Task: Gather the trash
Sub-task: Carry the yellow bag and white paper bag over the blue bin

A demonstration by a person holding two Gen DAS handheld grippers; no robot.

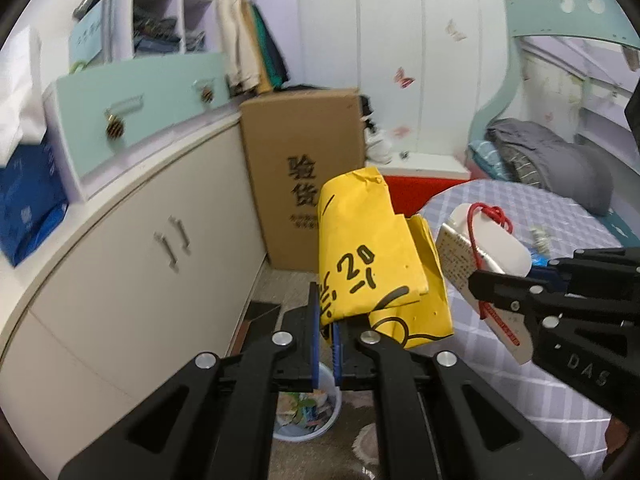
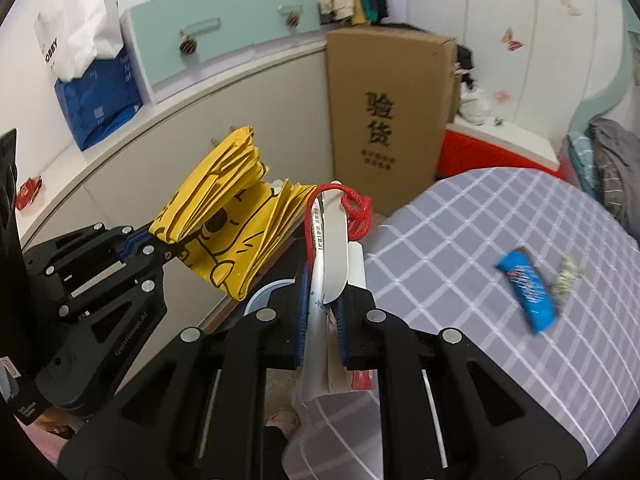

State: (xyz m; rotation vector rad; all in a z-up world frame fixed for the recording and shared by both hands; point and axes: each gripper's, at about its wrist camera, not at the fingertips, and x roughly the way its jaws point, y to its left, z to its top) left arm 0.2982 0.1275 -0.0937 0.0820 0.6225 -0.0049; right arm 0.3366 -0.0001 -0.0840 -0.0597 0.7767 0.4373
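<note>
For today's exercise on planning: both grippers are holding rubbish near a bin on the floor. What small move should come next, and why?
Probably lower the left gripper a little and open it over the bin. It is shut on the folded yellow bag, and the bin, already holding scraps, sits just below its fingers. The right gripper, shut on the white bag, could follow.

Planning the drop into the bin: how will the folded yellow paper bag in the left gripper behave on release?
The yellow paper bag is probably light and fairly stiff: pinched by one corner, it stands up. Its creased folds may spring open, so it could catch the bin's rim.
</note>
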